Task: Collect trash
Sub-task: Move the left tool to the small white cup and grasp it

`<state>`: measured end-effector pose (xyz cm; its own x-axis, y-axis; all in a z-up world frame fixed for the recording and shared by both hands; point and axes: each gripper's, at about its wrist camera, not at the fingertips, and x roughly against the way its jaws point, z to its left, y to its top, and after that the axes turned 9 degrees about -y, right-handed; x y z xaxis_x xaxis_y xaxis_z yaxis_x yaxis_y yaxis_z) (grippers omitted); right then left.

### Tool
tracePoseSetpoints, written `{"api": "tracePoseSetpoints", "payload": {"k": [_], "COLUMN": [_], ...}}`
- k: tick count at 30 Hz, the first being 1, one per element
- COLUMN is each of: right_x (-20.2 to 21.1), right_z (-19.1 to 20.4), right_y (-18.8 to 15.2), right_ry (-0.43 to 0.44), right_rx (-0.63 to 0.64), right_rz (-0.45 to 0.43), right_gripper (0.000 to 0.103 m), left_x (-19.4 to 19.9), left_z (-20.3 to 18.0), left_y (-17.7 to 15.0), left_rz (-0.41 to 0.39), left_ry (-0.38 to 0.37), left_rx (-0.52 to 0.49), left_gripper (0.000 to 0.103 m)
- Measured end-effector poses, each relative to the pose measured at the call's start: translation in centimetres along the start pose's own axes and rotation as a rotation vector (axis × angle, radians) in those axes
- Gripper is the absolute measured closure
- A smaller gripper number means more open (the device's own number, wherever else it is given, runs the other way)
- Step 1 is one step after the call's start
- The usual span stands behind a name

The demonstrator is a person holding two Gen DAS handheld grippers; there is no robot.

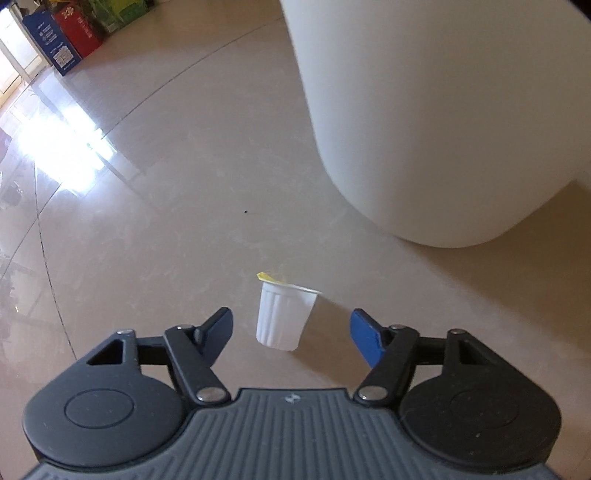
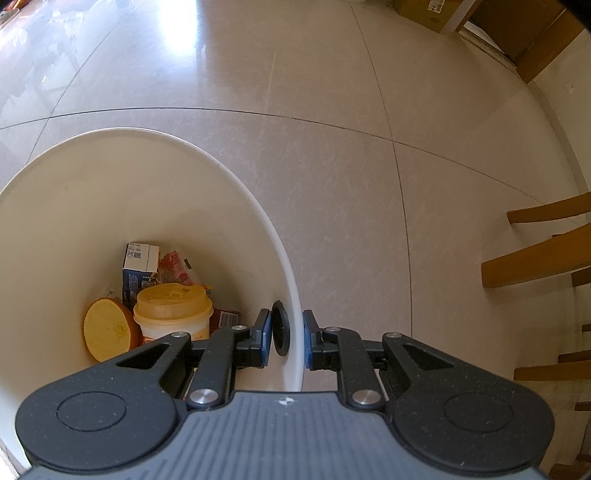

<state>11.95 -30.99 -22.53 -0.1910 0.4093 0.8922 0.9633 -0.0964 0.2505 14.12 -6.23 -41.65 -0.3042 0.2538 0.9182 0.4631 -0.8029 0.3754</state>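
Note:
A small white ribbed cup [image 1: 282, 319] with a yellow peeled lid stands on the tile floor, right between the blue pads of my left gripper [image 1: 291, 334]. The pads stand apart from the cup on both sides, so the gripper is open. The white trash bin [image 1: 436, 122] rises just beyond, to the right. In the right wrist view my right gripper [image 2: 287, 341] is shut on the bin's rim [image 2: 293, 332], one finger inside and one outside. Inside the bin lie a yellow-lidded tub [image 2: 173, 314], an orange disc [image 2: 109, 330], a carton [image 2: 140, 267] and a wrapper.
Blue and red boxes [image 1: 62, 37] stand far off at the upper left in the left wrist view. Wooden chair parts [image 2: 543, 254] sit at the right of the right wrist view, and a cardboard box [image 2: 432, 11] lies by a doorway at the top.

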Motion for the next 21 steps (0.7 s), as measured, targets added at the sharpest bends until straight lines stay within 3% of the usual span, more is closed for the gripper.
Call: {"api": "tracePoseSetpoints", "payload": {"k": [7,13,21], "right_x": [0.0,0.0,0.1], "right_z": [0.0,-0.1,-0.1], "right_y": [0.1,0.1,0.0], "right_ry": [-0.007,-0.005,-0.006], "right_rx": [0.007,0.003,0.006], "right_rz": [0.0,0.0,-0.002], "right_gripper": [0.082,0.082,0.082], "left_x": [-2.4,-2.8,-1.2], "left_z": [1.7,2.4,3.1], "left_y": [0.0,0.3,-0.2], "left_rz": [0.001,-0.001,-0.021], "left_ry": [0.003,-0.028,-0.052], "left_rx": [0.058,0.071,0.156], "left_gripper": [0.048,0.067,0.067]}}
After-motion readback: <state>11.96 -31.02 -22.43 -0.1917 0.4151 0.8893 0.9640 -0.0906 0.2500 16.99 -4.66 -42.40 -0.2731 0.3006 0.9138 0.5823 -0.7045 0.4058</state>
